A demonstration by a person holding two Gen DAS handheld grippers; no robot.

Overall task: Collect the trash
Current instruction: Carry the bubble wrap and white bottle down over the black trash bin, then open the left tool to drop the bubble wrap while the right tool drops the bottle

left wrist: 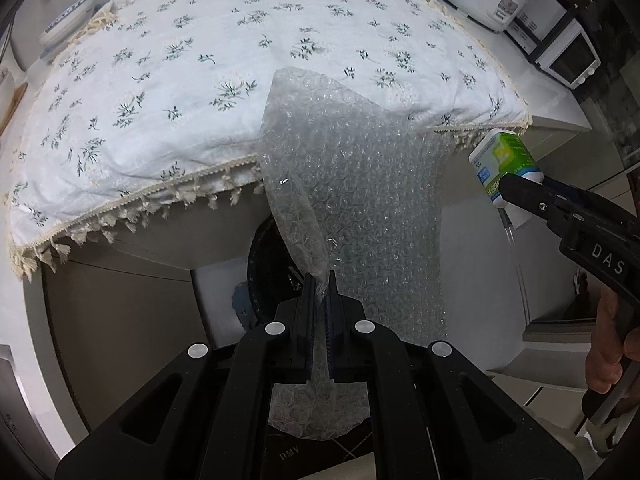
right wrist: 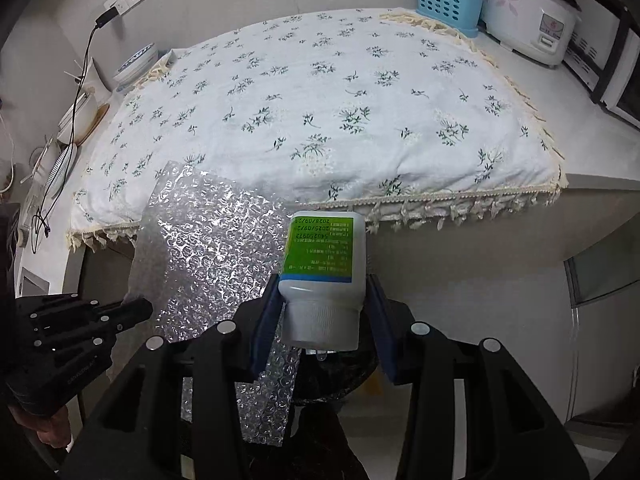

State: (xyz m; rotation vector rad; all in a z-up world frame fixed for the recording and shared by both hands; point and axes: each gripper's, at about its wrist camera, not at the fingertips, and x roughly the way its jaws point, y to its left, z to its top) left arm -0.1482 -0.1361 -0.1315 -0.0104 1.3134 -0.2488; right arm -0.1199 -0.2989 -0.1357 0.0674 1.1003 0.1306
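The bubble wrap sheet (left wrist: 352,184) hangs limp in front of the surface's edge, pinched at one corner by the fully closed left gripper (left wrist: 320,280); light, floppy, likely slippery. The small white bottle (right wrist: 322,276), rigid and smooth, sits clamped around its lower body in the part-open right gripper (right wrist: 322,312).

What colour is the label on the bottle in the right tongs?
Green, on a white bottle; it shows best in the right wrist view.

A home kitchen. A rice cooker (right wrist: 528,20) and toaster oven (left wrist: 568,56) stand at the counter's (right wrist: 592,152) back corner. Bowls (right wrist: 132,65) sit by a flowered cloth (right wrist: 320,120).
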